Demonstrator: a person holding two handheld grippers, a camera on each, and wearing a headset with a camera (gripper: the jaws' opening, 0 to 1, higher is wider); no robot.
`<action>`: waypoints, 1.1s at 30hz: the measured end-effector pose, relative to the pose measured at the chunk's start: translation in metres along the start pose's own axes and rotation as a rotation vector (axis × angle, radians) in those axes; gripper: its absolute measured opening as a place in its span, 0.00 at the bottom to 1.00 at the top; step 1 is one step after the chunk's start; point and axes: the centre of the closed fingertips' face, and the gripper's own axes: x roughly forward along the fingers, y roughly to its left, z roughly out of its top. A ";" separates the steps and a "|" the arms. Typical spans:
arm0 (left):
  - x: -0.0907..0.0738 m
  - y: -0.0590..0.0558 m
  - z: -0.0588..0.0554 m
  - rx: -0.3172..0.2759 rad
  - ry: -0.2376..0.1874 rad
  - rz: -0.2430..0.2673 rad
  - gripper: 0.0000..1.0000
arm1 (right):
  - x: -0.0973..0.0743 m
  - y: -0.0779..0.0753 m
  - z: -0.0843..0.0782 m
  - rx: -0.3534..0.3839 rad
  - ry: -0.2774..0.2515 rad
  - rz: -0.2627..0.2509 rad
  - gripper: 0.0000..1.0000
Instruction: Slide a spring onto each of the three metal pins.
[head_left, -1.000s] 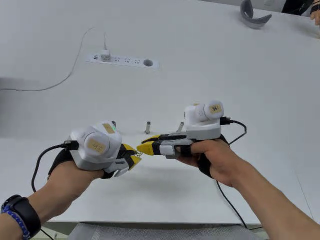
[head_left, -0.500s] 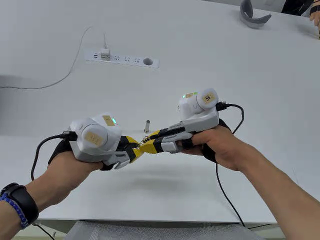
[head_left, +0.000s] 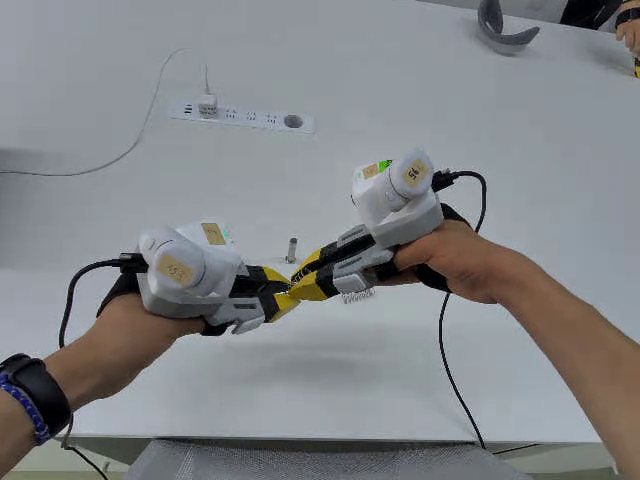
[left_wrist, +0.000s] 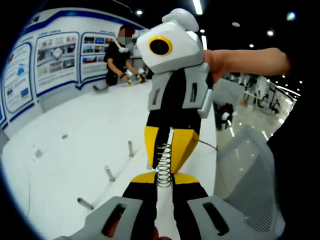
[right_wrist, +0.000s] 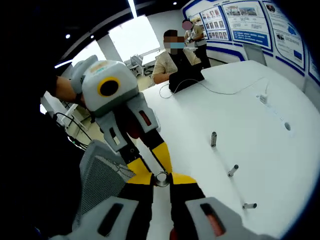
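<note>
Steel spring (left_wrist: 163, 165) is bridging both grippers mid-air, at 6 o'clock of a pin (head_left: 291, 248) in head view. Pinching one end: left gripper (left_wrist: 163, 181); the other: right gripper (right_wrist: 160, 178). Likely light, bendy, slippery: grip end coils.

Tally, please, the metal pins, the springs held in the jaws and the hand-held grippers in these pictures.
Pins: 3
Spring held in the jaws: 1
Hand-held grippers: 2 (left hand-held gripper, right hand-held gripper)
Total: 6
</note>
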 end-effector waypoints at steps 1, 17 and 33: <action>0.000 -0.001 0.001 0.003 -0.002 -0.005 0.10 | -0.001 0.001 -0.001 -0.009 0.012 0.004 0.14; 0.001 -0.009 0.005 0.032 -0.006 -0.068 0.10 | -0.004 0.011 -0.002 -0.157 0.077 0.043 0.13; 0.001 -0.010 -0.005 0.010 0.001 -0.060 0.11 | 0.001 0.012 -0.008 -0.144 0.075 0.029 0.12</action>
